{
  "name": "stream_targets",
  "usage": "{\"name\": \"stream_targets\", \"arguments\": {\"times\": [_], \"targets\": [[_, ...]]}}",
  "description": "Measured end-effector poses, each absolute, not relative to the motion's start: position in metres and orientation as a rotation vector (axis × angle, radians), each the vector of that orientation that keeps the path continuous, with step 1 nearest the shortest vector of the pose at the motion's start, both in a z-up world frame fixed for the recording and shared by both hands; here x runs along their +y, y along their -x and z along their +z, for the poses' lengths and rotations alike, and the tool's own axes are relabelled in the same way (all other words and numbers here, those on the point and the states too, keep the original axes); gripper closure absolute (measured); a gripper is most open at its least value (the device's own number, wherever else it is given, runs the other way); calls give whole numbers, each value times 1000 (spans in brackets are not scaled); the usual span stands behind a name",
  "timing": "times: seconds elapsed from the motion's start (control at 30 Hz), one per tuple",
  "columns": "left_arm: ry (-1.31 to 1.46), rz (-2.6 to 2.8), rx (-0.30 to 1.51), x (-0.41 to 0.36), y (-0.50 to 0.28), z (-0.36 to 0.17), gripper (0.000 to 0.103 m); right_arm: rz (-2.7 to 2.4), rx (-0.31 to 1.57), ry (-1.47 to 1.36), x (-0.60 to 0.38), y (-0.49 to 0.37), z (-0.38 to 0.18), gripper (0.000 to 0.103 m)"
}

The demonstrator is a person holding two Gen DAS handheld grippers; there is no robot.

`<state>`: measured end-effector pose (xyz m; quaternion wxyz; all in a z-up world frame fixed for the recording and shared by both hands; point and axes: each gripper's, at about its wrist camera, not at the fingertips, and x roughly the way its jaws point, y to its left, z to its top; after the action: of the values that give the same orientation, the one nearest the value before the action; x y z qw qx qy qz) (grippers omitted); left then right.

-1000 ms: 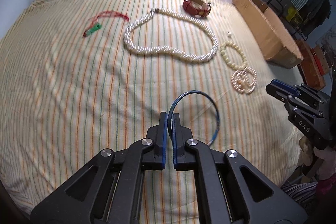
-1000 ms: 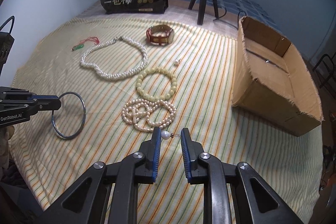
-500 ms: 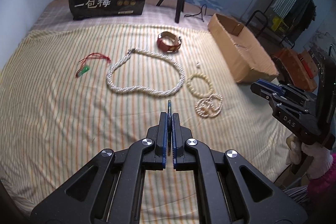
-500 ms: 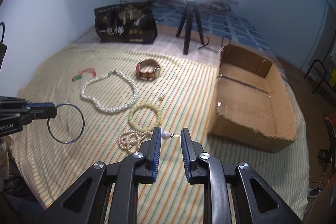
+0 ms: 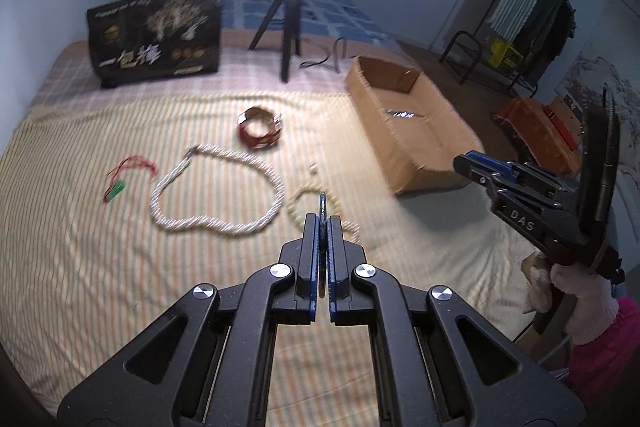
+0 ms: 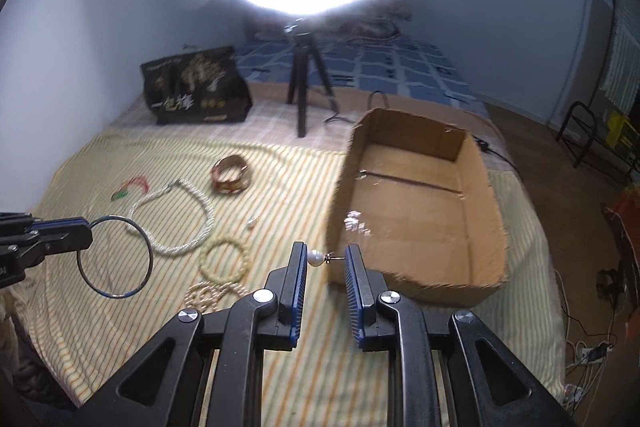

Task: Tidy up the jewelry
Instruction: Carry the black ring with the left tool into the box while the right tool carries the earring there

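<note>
1. While both grippers hang above the bed, the left gripper (image 5: 322, 227) is clamped tight on a thin metal bangle (image 6: 115, 255), seen edge-on from its own camera and as a full ring from the right wrist view, at about nine o'clock.
2. The right gripper (image 6: 325, 259) stands narrow, pinching a pearl earring (image 6: 315, 258) end to end, pearl on one pad, post on the other; likely the only sure hold on something so small.
3. At one o'clock from the right gripper sits an open cardboard box (image 6: 416, 223), seemingly the destination, with small shiny bits already inside.
4. Left on the striped blanket (image 5: 80, 247) between ten and twelve o'clock: a twisted pearl necklace (image 5: 218, 193), a bead bracelet (image 6: 224, 258), a red bangle (image 5: 260, 133), a green pendant (image 5: 116, 189).
5. Readable writing: "DAS" on the right gripper's body; large characters on the black bag (image 5: 156, 39), middle one "包".
</note>
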<state>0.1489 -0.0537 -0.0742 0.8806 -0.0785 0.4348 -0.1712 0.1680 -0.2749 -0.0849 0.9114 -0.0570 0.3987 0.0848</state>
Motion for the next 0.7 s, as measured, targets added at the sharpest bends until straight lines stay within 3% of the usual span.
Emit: {"name": "stream_targets", "arguments": {"times": [0.7], "targets": [[180, -452, 834, -171, -234, -64, 102, 53, 824, 76, -357, -212, -91, 85]]}}
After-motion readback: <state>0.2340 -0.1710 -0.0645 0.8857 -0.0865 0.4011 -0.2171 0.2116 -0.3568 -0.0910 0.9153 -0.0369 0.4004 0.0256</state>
